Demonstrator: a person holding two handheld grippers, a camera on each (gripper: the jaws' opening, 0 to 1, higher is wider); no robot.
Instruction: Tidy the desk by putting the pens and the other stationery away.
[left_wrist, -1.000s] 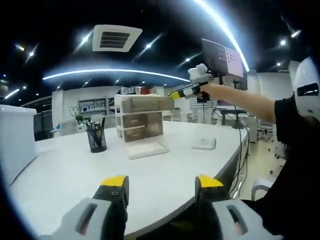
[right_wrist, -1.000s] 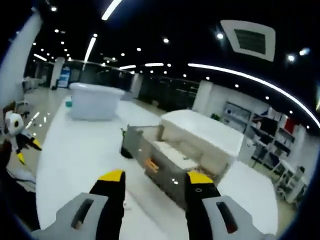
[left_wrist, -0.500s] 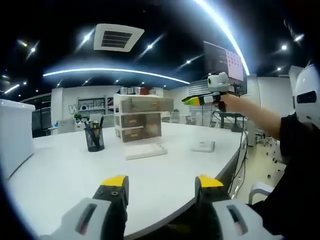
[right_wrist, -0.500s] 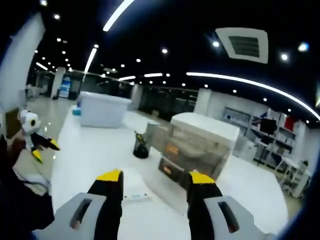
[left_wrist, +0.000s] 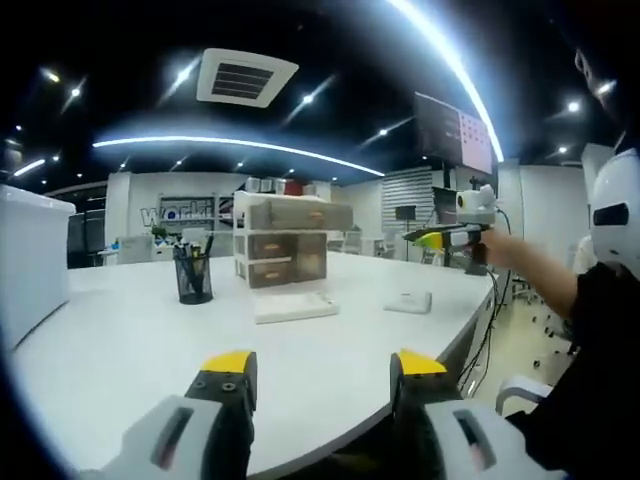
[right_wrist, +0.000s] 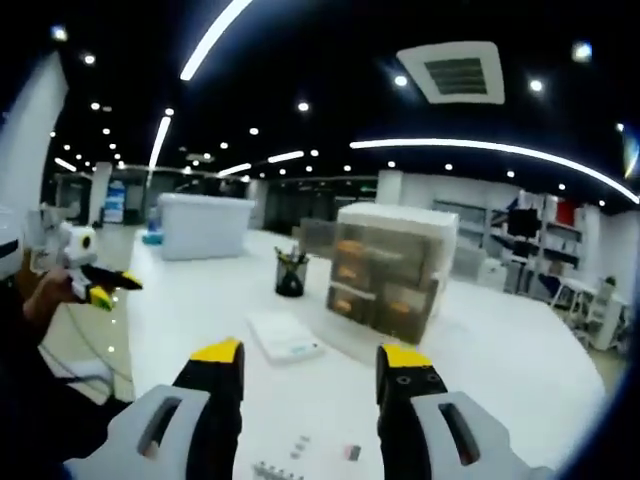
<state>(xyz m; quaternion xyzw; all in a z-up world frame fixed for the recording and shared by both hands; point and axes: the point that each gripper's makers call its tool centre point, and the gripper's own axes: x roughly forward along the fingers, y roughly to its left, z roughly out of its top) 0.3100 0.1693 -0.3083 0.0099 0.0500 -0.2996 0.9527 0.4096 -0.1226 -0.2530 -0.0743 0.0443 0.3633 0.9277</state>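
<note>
A small drawer unit (left_wrist: 290, 240) with translucent drawers stands on the white table (left_wrist: 130, 350), and all its drawers look pushed in. Left of it a black mesh pen cup (left_wrist: 192, 275) holds several pens. A flat white pad (left_wrist: 293, 305) lies in front of the unit, and a small white item (left_wrist: 408, 301) sits to the right. My left gripper (left_wrist: 322, 372) hovers open and empty over the table's near edge. A hand holds my right gripper (left_wrist: 440, 236) out at the right. In the right gripper view my right gripper (right_wrist: 310, 360) is open and empty, well back from the drawer unit (right_wrist: 385, 265), the pen cup (right_wrist: 291, 275) and the pad (right_wrist: 285, 337).
A large white bin (left_wrist: 30, 270) stands at the table's left end, and it appears again as the bin (right_wrist: 197, 225) behind the pen cup. A few tiny loose items (right_wrist: 300, 445) lie on the table below my right jaws. My left gripper (right_wrist: 95, 280) shows at the far left.
My right gripper has drawn back from the drawer unit towards the table's edge. The top drawer, pulled out a second ago, now sits flush. My left gripper has hardly moved.
</note>
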